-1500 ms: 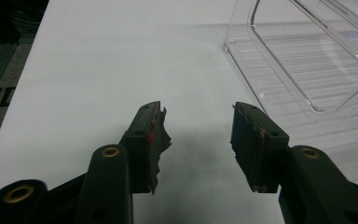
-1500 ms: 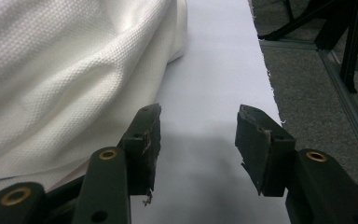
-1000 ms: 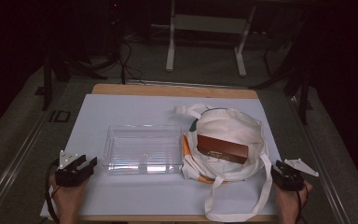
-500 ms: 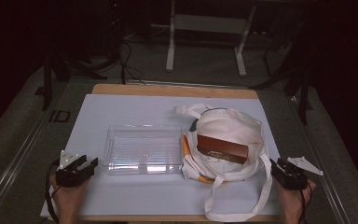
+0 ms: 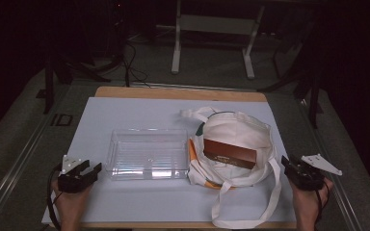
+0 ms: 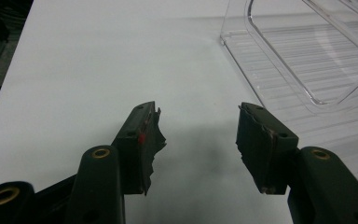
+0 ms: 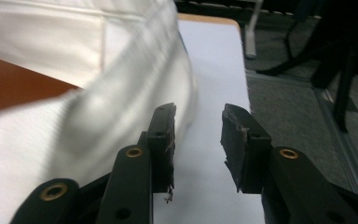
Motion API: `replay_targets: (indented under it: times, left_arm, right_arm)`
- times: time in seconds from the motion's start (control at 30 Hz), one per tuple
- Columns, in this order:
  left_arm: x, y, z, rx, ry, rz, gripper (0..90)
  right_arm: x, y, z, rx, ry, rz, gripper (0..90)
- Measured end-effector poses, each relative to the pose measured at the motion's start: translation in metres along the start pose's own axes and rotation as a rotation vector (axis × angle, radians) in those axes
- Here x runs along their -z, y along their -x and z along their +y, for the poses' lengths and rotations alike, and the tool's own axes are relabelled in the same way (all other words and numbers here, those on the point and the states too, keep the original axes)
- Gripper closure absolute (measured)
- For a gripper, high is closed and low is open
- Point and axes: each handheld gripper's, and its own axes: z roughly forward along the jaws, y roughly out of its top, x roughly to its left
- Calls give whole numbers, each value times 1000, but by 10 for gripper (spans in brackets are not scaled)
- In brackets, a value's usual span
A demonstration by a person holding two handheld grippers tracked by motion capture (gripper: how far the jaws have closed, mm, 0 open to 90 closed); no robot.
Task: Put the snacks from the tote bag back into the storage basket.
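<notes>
Tote bag [image 5: 236, 139] lies on the white table [image 5: 139, 110], wooden box [image 5: 230, 152] on top. Right gripper [image 5: 294, 169], just beside its strap [image 7: 98, 116], has been narrowing its jaws on nothing, a gap remaining. Left gripper [image 5: 84, 172] spread, near clear tray [image 5: 147, 153].

Seen from above the person's side, the high view looks forward and down over the whole table [image 5: 139, 113]. Two gripper views ride low and close — one facing the clear tray [image 6: 307, 56], one the white bag [image 7: 74, 93] — both also in the high view.
</notes>
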Motion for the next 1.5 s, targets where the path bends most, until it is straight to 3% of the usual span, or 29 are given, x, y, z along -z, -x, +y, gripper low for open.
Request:
replay_targets:
  times: [0.13,0.5,0.7,1.23,1.5]
  left_arm:
    - [0,0,0,-2,-2,0,477]
    - [-1,0,0,-2,-10,1,475]
    - [-1,0,0,-2,-7,-2,472]
    - [-1,0,1,-2,-13,-9,466]
    - [-2,0,1,-1,-16,-10,466]
  right_arm:
    - [3,-3,12,39,1,23,623]
    - [3,-3,25,22,16,97,615]
    - [2,-6,35,37,8,145,604]
    - [-11,-21,58,143,-48,206,597]
    - [-21,-29,66,218,-88,235,592]
